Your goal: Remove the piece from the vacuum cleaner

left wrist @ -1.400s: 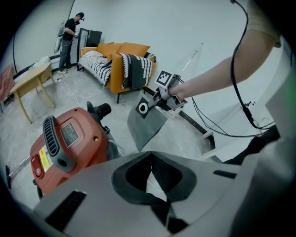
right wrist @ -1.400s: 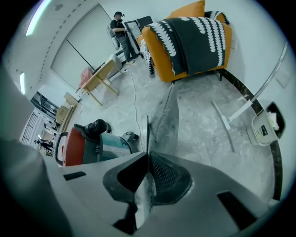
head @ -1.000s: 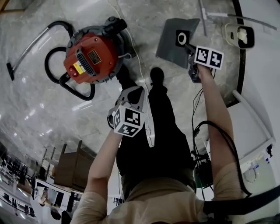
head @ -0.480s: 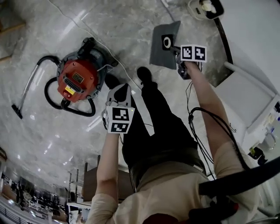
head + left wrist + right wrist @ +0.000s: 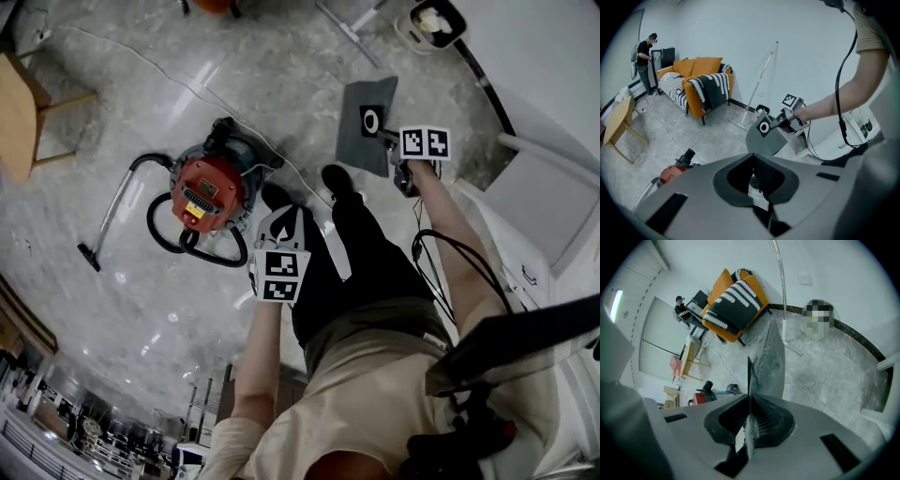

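Grey dust bag [image 5: 367, 105] pinched in right gripper [image 5: 387, 135], well apart from red vacuum cleaner [image 5: 208, 192]; left gripper [image 5: 281, 216] jaws together, empty. Removal looks done.

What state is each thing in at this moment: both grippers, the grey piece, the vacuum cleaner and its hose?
Vacuum cleaner: upright on the floor, nothing touching it.
Hose: looped on the floor beside the canister.
Grey piece: detached, held up off the floor by one edge.
Right gripper: shut on the grey piece.
Left gripper: shut, empty.
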### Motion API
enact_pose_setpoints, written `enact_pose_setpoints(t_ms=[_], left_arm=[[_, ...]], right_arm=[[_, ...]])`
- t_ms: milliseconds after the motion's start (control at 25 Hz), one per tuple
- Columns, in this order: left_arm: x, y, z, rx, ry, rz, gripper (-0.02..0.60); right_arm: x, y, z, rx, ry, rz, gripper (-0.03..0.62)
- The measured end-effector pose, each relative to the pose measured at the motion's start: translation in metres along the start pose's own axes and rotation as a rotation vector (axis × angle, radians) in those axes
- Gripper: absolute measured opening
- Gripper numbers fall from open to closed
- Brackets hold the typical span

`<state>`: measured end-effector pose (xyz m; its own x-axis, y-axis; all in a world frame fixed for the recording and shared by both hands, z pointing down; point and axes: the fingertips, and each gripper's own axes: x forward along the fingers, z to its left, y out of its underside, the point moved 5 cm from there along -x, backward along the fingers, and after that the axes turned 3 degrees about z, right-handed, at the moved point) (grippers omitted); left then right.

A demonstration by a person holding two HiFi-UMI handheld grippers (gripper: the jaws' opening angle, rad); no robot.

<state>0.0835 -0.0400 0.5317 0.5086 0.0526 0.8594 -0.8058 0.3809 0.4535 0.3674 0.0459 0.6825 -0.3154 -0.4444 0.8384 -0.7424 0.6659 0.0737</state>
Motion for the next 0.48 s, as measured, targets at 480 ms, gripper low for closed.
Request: enact_pose_setpoints(t_ms=[480], left_arm=[[-0.084, -0.019, -0.008, -0.062, -0.142, -0.062, 0.005]], right_arm=[[-0.063, 0.006, 0.074, -0.084, -0.148, 0.031, 0.028]])
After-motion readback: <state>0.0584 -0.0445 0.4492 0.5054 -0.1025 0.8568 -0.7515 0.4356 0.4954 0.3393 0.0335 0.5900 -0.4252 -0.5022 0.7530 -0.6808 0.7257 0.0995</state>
